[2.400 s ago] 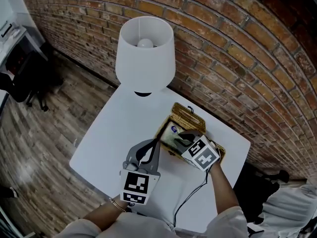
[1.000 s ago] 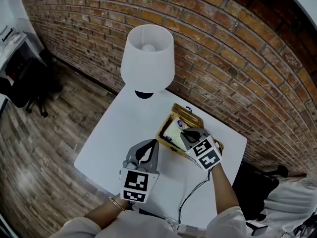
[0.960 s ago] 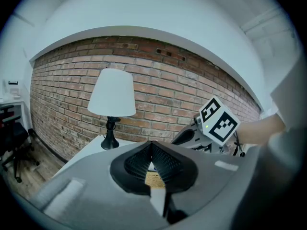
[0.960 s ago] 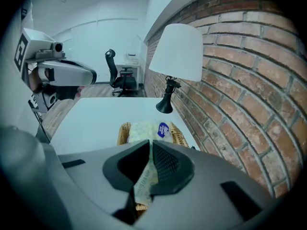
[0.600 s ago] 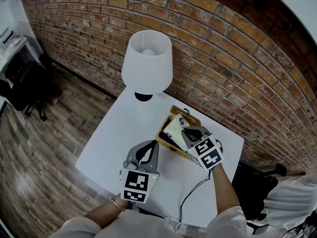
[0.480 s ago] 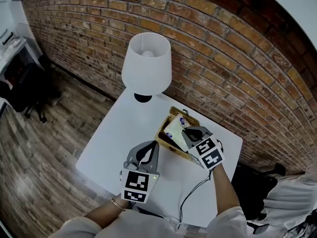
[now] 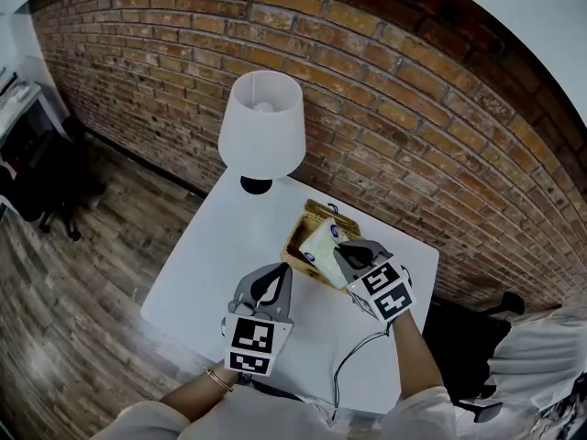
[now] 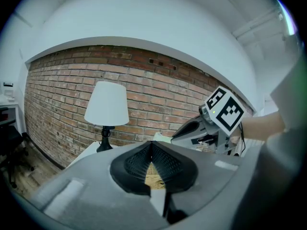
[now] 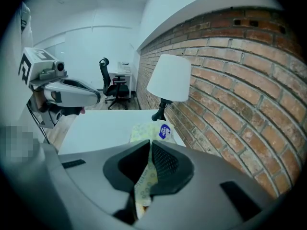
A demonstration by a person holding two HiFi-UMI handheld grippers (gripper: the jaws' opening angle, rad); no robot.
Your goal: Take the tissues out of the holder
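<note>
Right gripper [image 7: 347, 255], clamping the tissues [image 7: 320, 243], has lifted them nearly clear of the one-o'clock holder [image 7: 315, 212]; left gripper [image 7: 271, 280] shut, empty.

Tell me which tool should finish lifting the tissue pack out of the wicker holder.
Right. The right tool is shut on the tissue pack, tilted up above the wicker holder. The left tool is shut, empty, short of the holder.

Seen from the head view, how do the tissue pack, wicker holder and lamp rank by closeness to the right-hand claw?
1. Tissue pack: clamped in the right gripper.
2. Wicker holder: just beyond it, toward the wall.
3. Lamp: farthest, toward the upper left.
</note>
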